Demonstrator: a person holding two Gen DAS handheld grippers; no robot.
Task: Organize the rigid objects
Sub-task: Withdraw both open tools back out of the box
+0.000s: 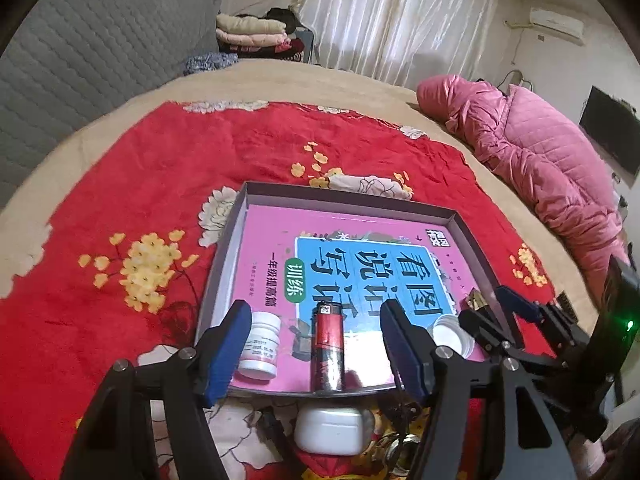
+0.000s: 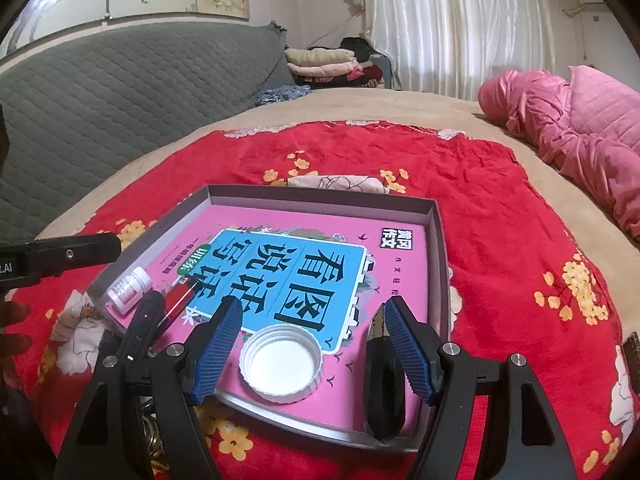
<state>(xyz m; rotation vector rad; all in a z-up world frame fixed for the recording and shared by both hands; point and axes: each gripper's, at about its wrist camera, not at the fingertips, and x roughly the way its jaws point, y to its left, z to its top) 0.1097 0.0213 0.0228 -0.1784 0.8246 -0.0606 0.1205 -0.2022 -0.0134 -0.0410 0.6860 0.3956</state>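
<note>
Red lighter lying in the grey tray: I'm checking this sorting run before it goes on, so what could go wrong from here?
1. The red lighter lies between the open left gripper fingers with the small white pill bottle right beside one finger; a nudge may topple the bottle.
2. The white plastic cap sits near the shallow grey tray edge, between the open right gripper fingers; it could be pushed out.

My left gripper (image 1: pixel 316 348) tilts downward with its blue-padded jaws spread wide and nothing pinched, while my right gripper (image 2: pixel 312 350) angles down just the same, its jaws standing apart and gripping nothing.
</note>
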